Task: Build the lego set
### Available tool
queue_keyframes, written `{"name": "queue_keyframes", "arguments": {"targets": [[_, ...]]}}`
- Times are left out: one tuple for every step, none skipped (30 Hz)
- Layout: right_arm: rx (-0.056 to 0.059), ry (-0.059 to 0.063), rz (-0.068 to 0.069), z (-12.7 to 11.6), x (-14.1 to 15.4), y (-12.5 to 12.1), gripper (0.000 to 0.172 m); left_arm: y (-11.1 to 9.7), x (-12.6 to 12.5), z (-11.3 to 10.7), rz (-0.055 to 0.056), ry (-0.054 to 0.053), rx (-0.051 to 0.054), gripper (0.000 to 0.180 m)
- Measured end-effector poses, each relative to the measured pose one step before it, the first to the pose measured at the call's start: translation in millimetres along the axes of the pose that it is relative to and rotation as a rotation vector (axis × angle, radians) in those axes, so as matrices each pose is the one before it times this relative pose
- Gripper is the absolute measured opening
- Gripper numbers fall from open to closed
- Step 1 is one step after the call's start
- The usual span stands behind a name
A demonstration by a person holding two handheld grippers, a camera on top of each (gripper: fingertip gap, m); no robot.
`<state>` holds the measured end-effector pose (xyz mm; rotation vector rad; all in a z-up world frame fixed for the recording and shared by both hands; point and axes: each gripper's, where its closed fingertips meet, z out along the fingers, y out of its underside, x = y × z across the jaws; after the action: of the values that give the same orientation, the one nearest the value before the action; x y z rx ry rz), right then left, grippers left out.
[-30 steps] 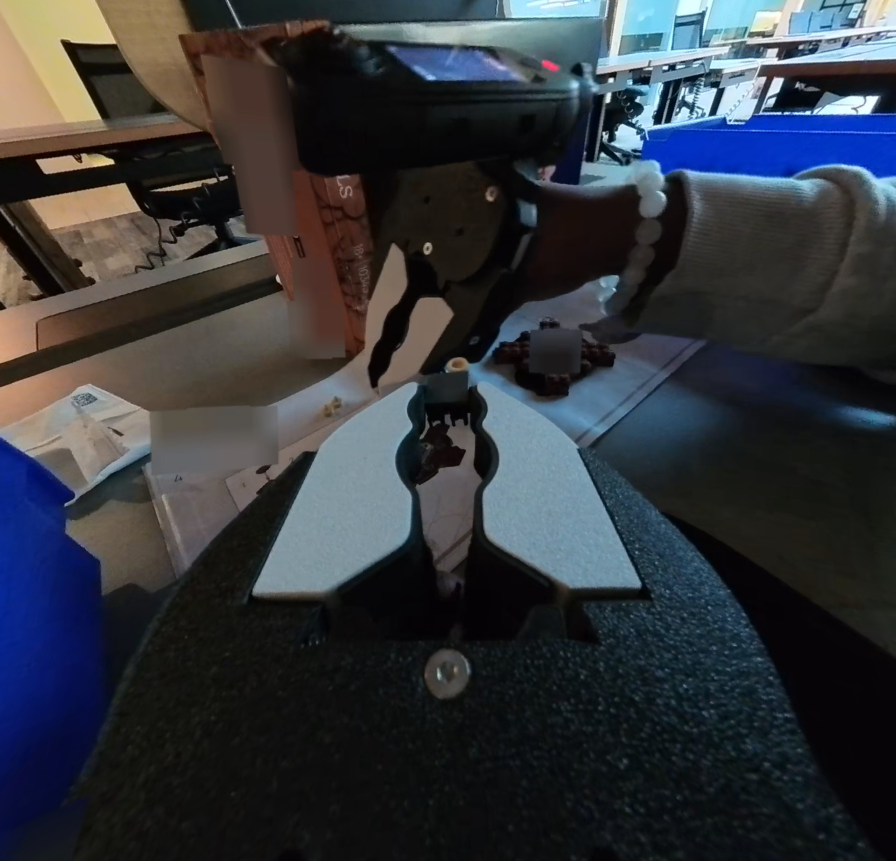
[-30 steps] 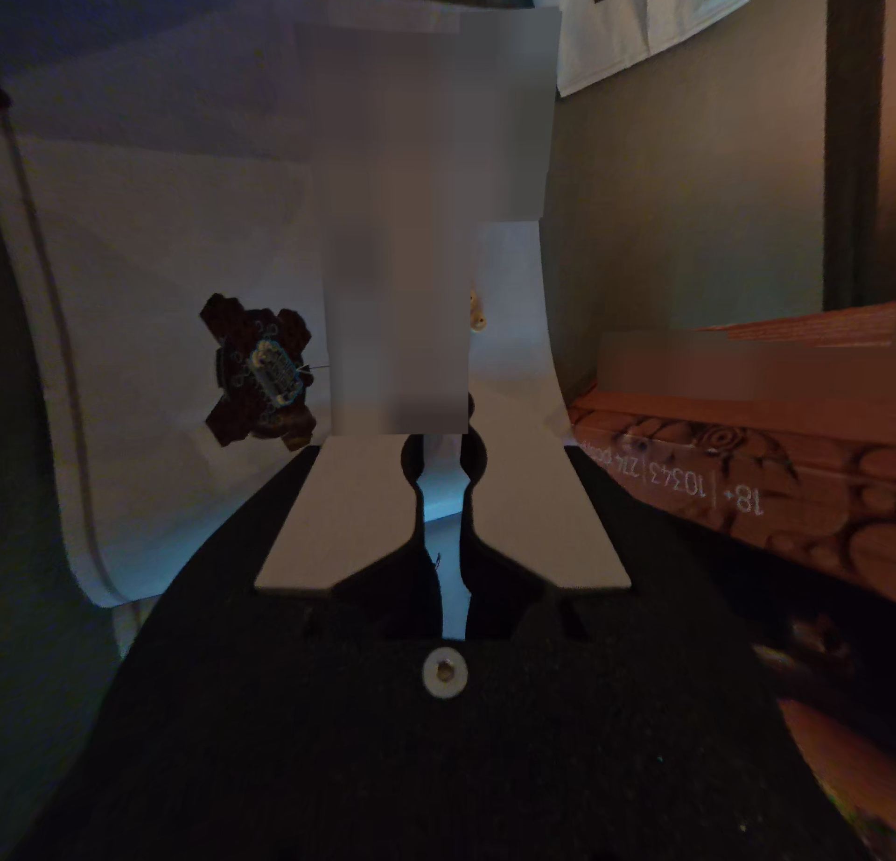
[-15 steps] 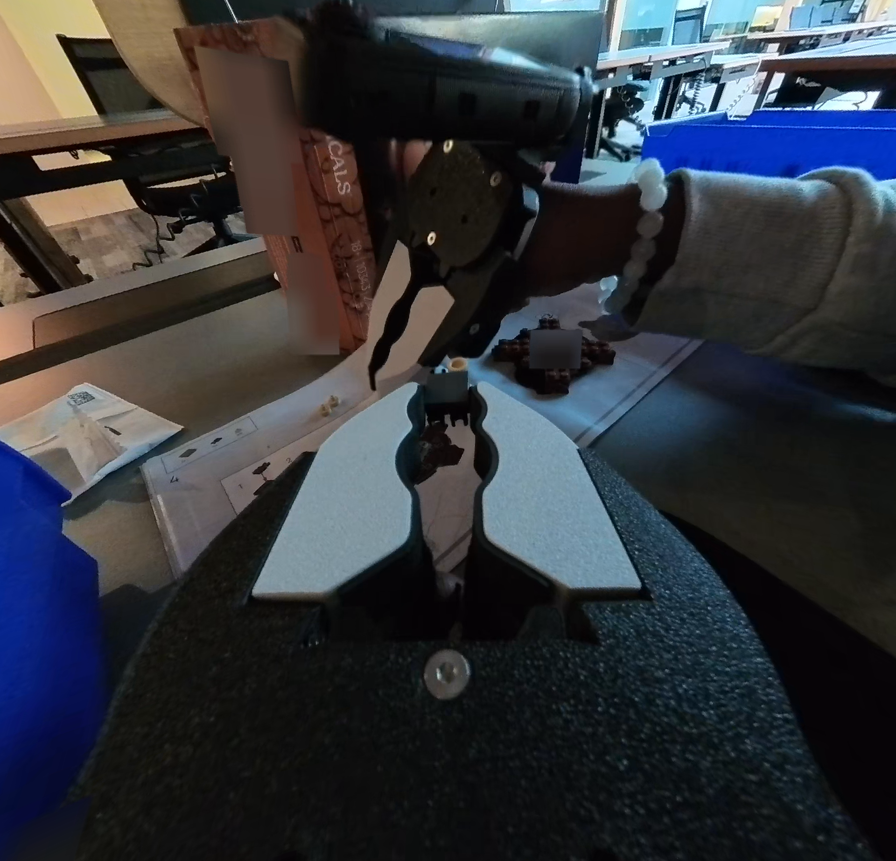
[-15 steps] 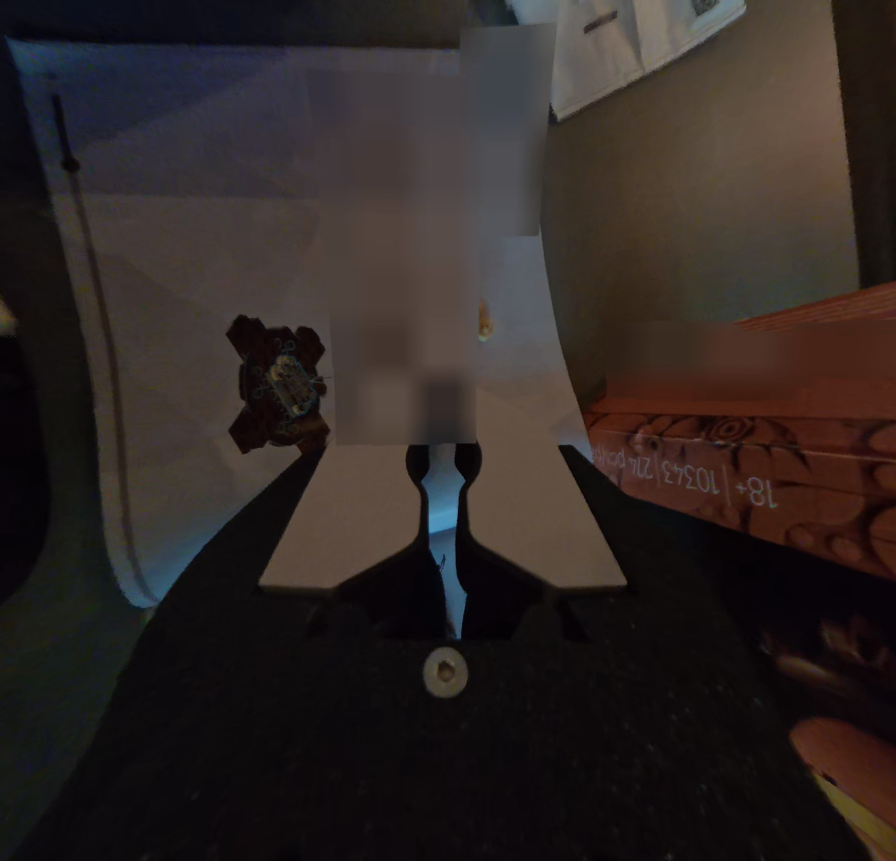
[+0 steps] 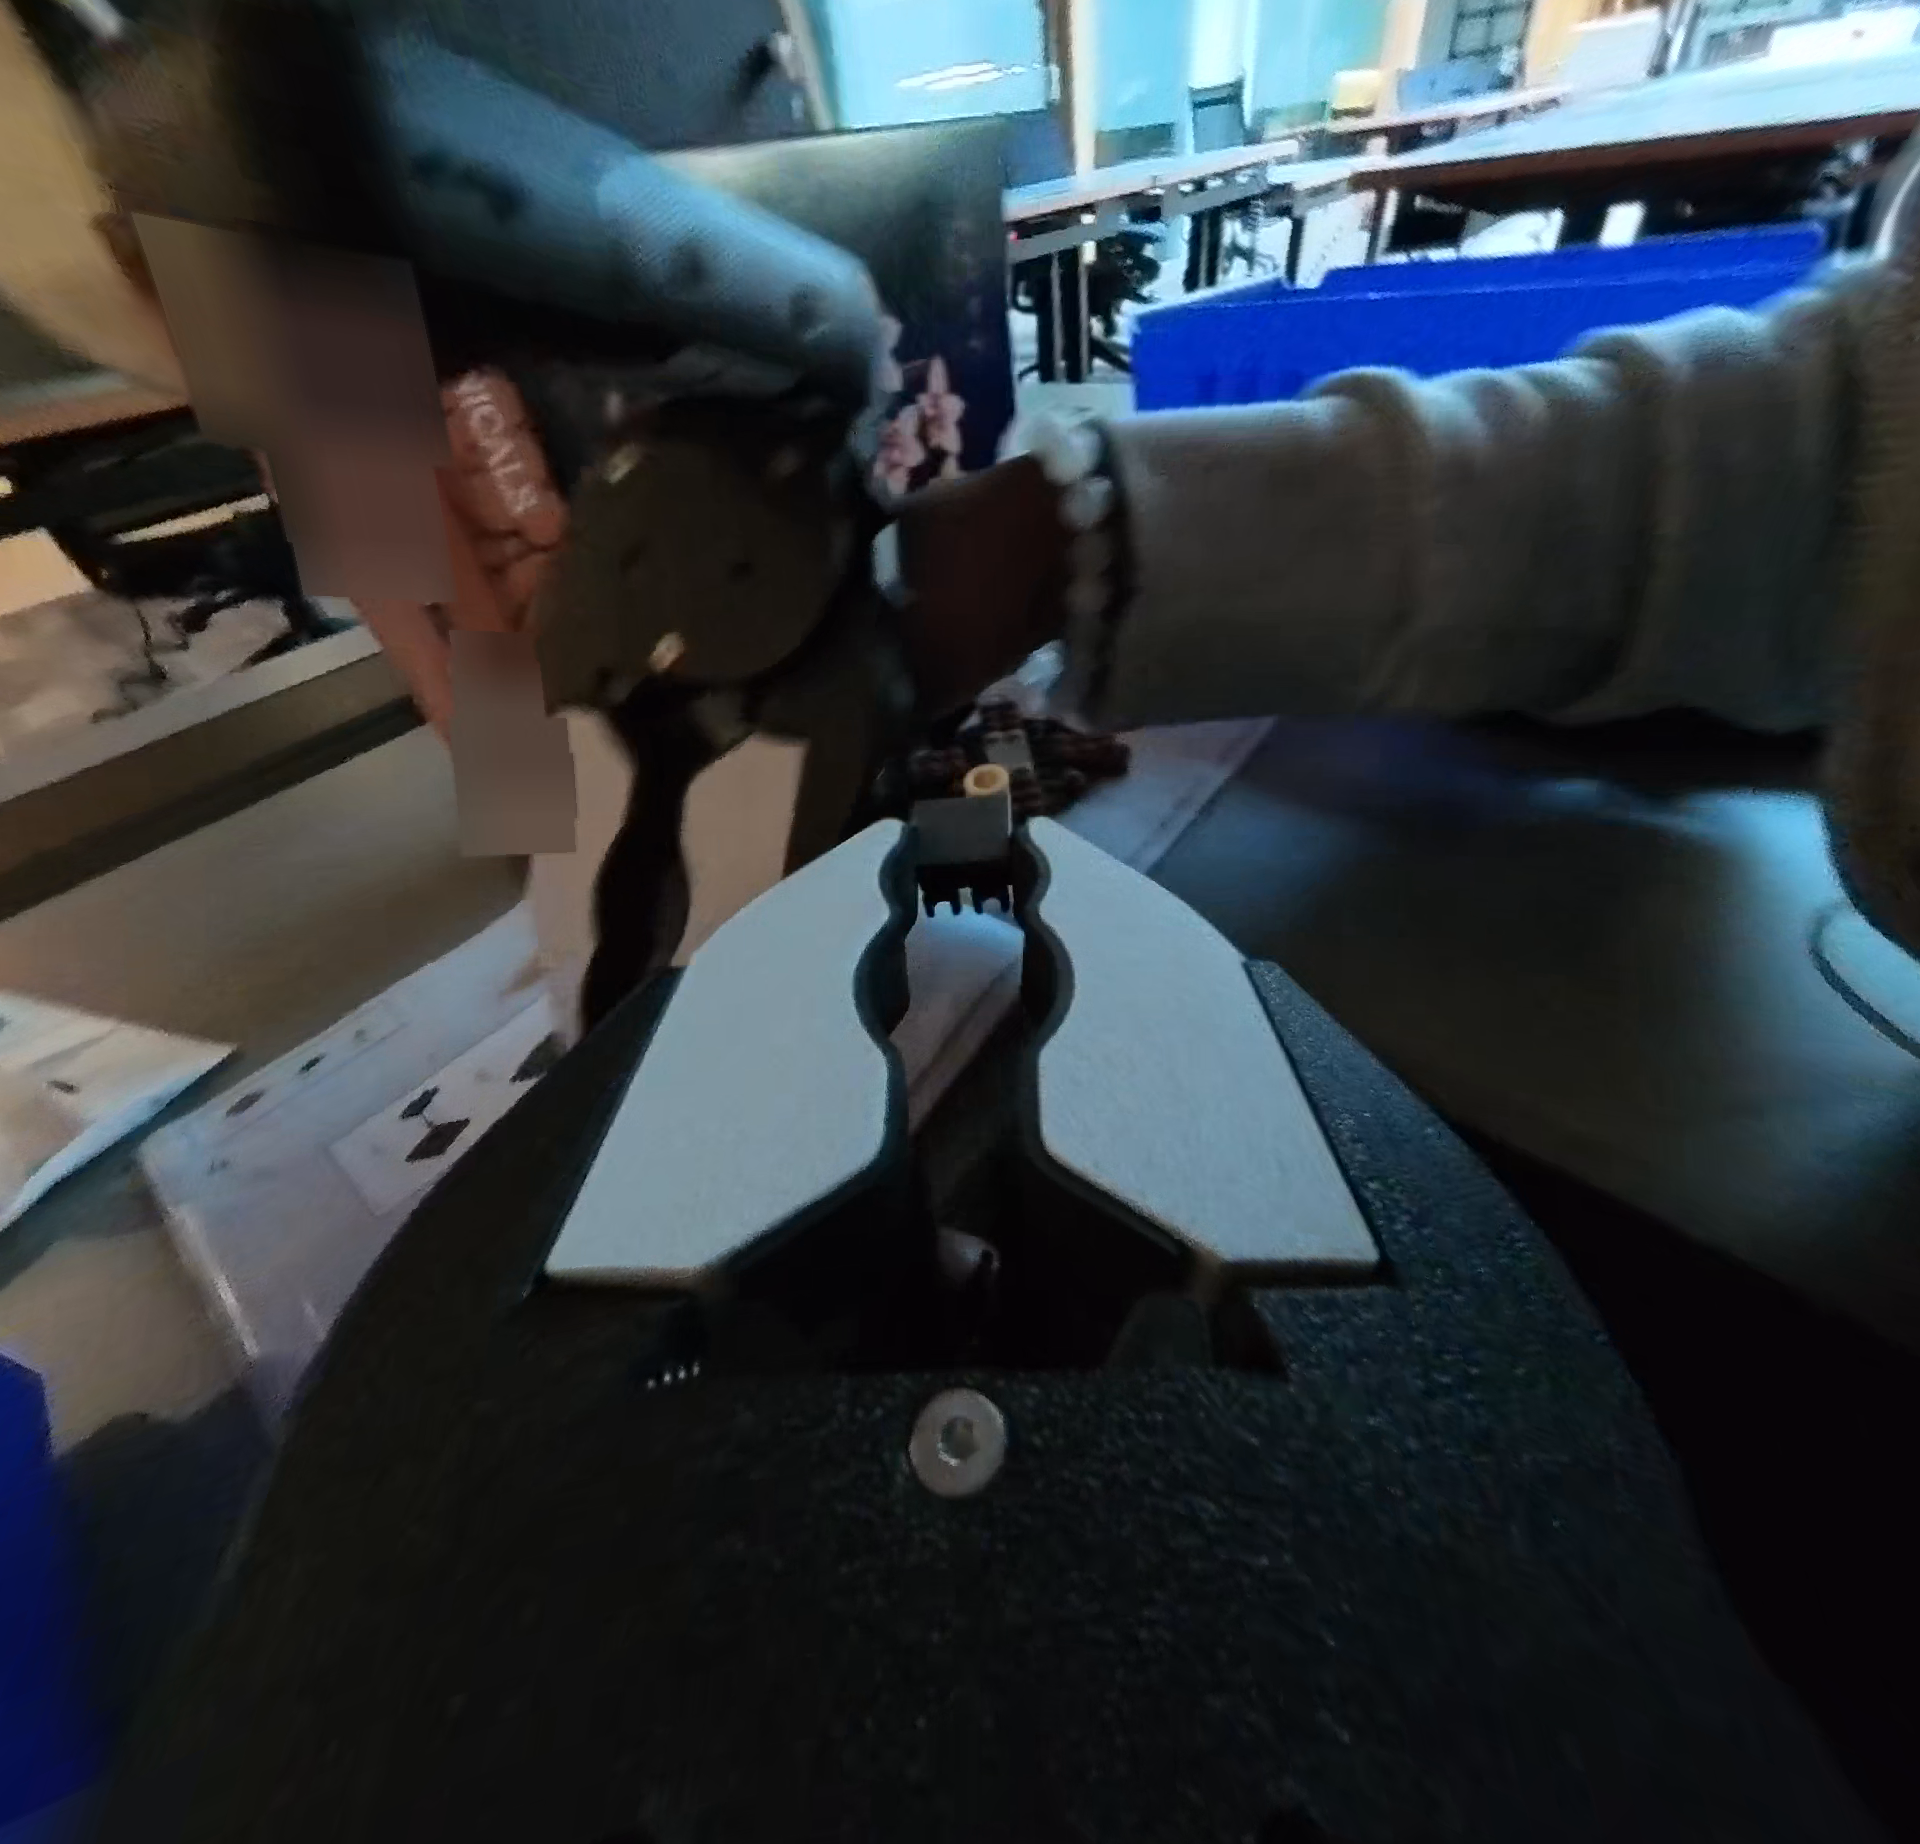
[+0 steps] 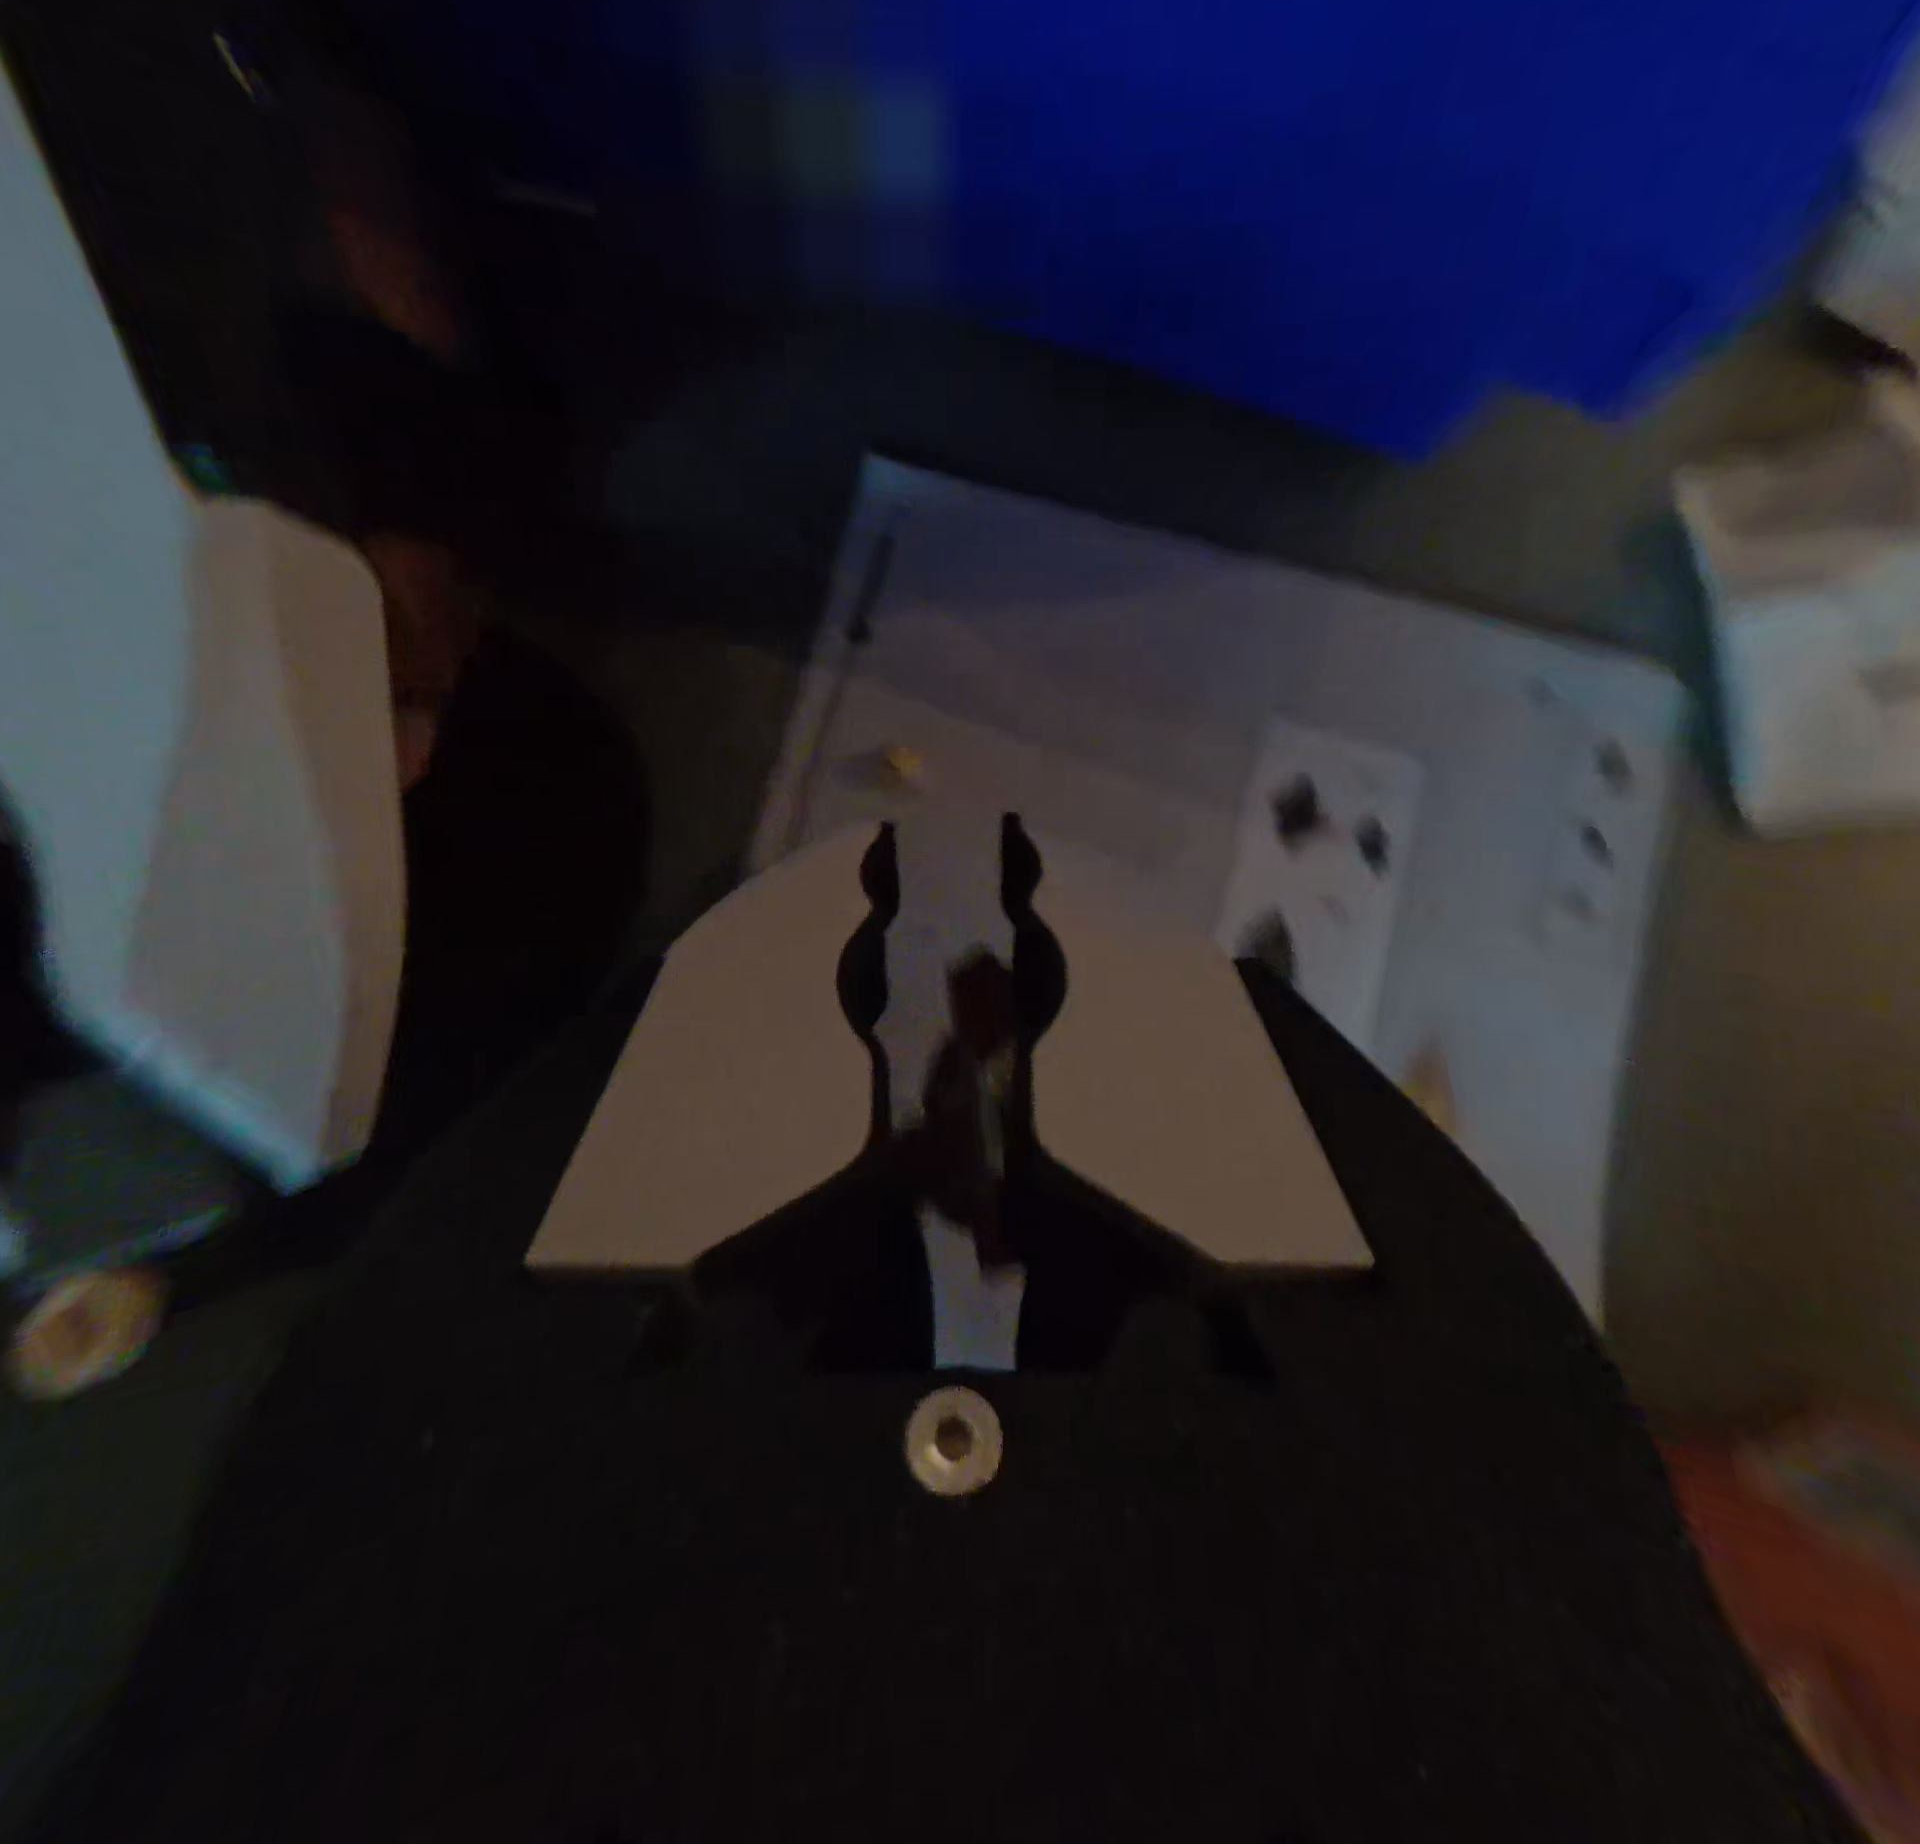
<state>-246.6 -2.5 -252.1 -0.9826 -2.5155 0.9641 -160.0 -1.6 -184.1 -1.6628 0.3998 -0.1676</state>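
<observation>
Grey brick piece [image 5: 961, 826], cream stud on top, black comb-like part beneath, pinched at fingertips of left gripper [image 5: 964, 838]; both pads press its sides; held above white instruction sheet [image 5: 312, 1150]; dark brown brick cluster [image 5: 1049, 755] on sheet just beyond; right gripper [image 6: 943, 838] spread, nothing between tips; small dark reddish bit lower in its gap, blurred, cannot tell what; tiny cream piece [image 6: 902, 761] on sheet just ahead; blue bin [image 5: 1455, 314] behind sleeve [image 5: 1455, 537], contents hidden; second blue bin [image 6: 1247, 163] beyond sheet, contents unseen; printed carton [image 5: 499, 464] upright at left.
</observation>
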Motion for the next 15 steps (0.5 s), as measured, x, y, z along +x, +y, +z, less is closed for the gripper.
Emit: {"name": "queue_keyframes", "arguments": {"targets": [[0.0062, -0.0470, -0.0345, 7.03, -7.25, -4.60, 0.020, 0.07, 3.61, -1.61, 0.0151, 0.0069, 0.0058, 0.017], [0.0097, -0.0422, -0.0353, 7.53, -6.59, -5.64, 0.023, -0.59, 4.21, -2.00, 0.0123, 0.0136, 0.0160, 0.017], [0.0077, -0.0384, -0.0415, 7.82, -5.81, -4.78, 0.023, -1.48, 1.89, -2.19, 0.0039, 0.0022, 0.0203, 0.017], [-0.0137, -0.0160, -0.0395, 7.79, -1.80, -0.91, 0.018, -2.51, 0.02, -2.37, -0.0039, -0.0024, 0.0213, 0.017], [-0.0252, -0.0027, -0.0240, 5.62, 1.07, 1.79, 0.006, -2.07, -0.43, -1.82, -0.0125, 0.0026, 0.0204, 0.017], [0.0175, -0.0264, 0.0006, 0.67, -1.71, -3.76, 0.005, -1.64, -1.94, -1.44, -0.0173, -0.0026, 0.0158, 0.017], [-0.0176, -0.0189, 0.0058, -0.39, -1.03, 1.72, 0.005, -1.59, -1.75, -1.18, -0.0172, -0.0002, 0.0155, 0.017], [-0.0100, 0.0127, -0.0031, -1.32, 1.67, 1.97, 0.005, -1.73, -1.11, -0.97, -0.0142, 0.0021, 0.0154, 0.017], [0.0071, 0.0210, -0.0059, -2.49, 1.35, 0.68, 0.005, -1.54, -1.53, -0.94, -0.0119, -0.0034, 0.0132, 0.017], [0.0100, 0.0098, 0.0106, -4.78, -0.76, 0.23, 0.005, -0.78, -0.99, -0.46, -0.0070, -0.0020, 0.0067, 0.017], [0.0148, 0.0137, 0.0283, -7.86, -1.16, -0.54, 0.005, -0.09, 0.31, -0.09, -0.0017, 0.0043, 0.0009, 0.017], [0.0215, 0.0317, 0.0395, -11.53, -0.52, -0.77, 0.005, 0.60, 0.28, 0.43, 0.0009, 0.0026, -0.0046, 0.017], [0.0207, 0.0439, 0.0501, -14.40, -1.07, 1.08, 0.005, 0.78, 0.30, 0.73, 0.0028, 0.0012, -0.0069, 0.017], [0.0085, 0.0532, 0.0561, -16.39, -2.06, 4.70, 0.005, 0.84, 0.09, 0.82, 0.0042, -0.0001, -0.0075, 0.017], [-0.0063, 0.0640, 0.0555, -17.28, -2.48, 9.36, 0.005, 1.03, -0.14, 0.86, 0.0021, -0.0017, -0.0089, 0.017]]}}
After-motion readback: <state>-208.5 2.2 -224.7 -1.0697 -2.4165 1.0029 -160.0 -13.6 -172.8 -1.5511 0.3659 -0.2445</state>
